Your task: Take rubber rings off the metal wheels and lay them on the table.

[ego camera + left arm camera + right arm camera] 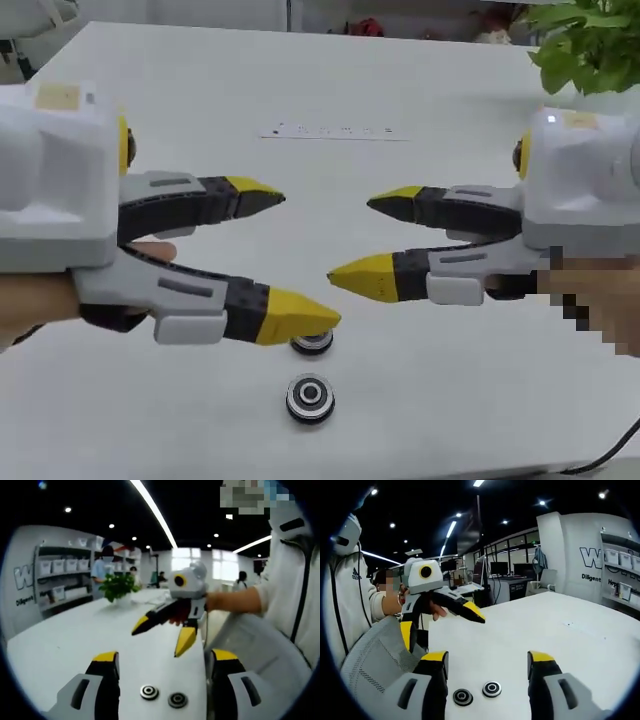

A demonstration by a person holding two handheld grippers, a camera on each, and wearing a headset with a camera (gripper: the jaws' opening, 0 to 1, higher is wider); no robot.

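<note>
Now, two metal wheels lie flat on the white table [200,90], one [310,398] just nearer the person than the other [312,345], close together but not touching. As far as the head view resolves it, each wears a dark rubber ring [291,400] around a bright hub.

Two grippers hover above the wheels, tips facing each other. The left gripper [307,260] is on the wheels' left, and its lower yellow tip hides part of the farther wheel from the camera. The right gripper [350,238] sits above and to the wheels' right. Each has its two jaws spread wide with nothing between them, and neither touches a wheel.

The left gripper view frames both wheels [149,692] [177,699] between its own jaws. Beyond the wheels it shows the right gripper [162,635], gripped by a hand, then one potted plant [119,586] and shelves of white bins [60,575].

The right gripper view also has the two wheels [462,697] [491,689] low between its jaws. Past them it shows the left gripper [441,624], the person's white jacket [345,590] and a row of monitors [500,569].

The head view adds a faint strip of marks [335,131] on the table far beyond the wheels.
</note>
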